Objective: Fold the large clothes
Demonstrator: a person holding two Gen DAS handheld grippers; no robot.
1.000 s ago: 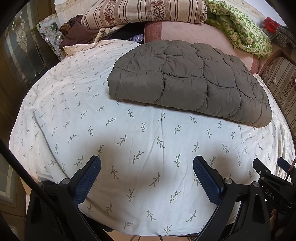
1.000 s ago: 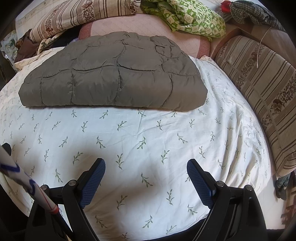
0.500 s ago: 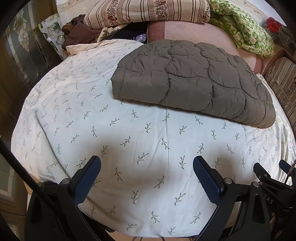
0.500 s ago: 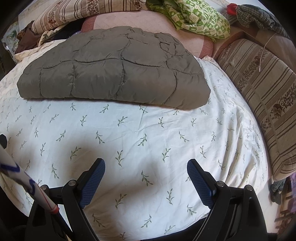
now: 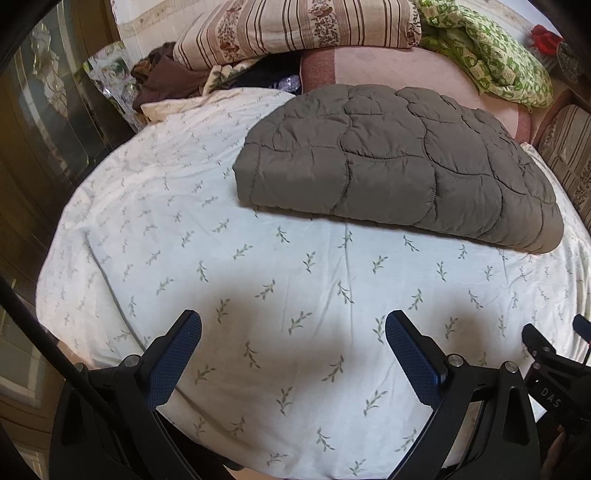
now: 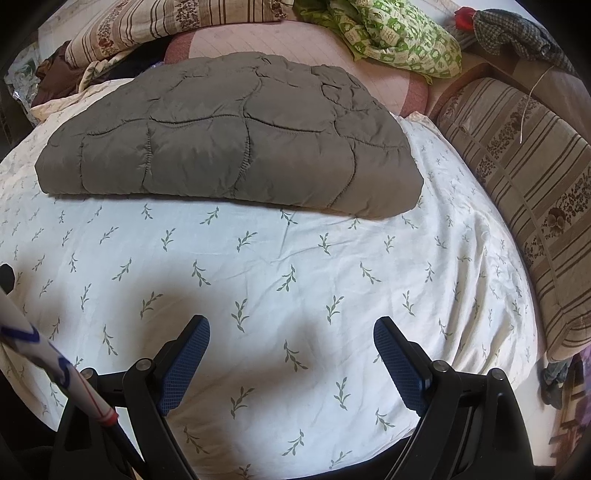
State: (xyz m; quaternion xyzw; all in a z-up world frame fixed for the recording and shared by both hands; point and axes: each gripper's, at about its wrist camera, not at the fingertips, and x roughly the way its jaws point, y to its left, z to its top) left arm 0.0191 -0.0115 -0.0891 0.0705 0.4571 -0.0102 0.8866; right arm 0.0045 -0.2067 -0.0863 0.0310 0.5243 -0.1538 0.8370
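Note:
A grey-brown quilted garment (image 5: 399,166) lies folded into a flat rectangle on the far half of the bed; it also shows in the right wrist view (image 6: 229,136). My left gripper (image 5: 293,325) is open and empty over the near part of the leaf-print sheet (image 5: 258,280), well short of the garment. My right gripper (image 6: 291,330) is open and empty too, over the same sheet (image 6: 280,266). The tip of the right gripper (image 5: 554,376) shows at the right edge of the left wrist view.
Striped pillows (image 5: 295,26), a pink cushion (image 5: 406,66) and a green patterned blanket (image 5: 491,66) are piled at the head of the bed. A striped cushion (image 6: 524,184) runs along the right side. A dark wooden cabinet (image 5: 33,147) stands to the left.
Both grippers have moved slightly forward and tilted down, so the folded garment sits lower and nearer in both views. Both stay open and empty.

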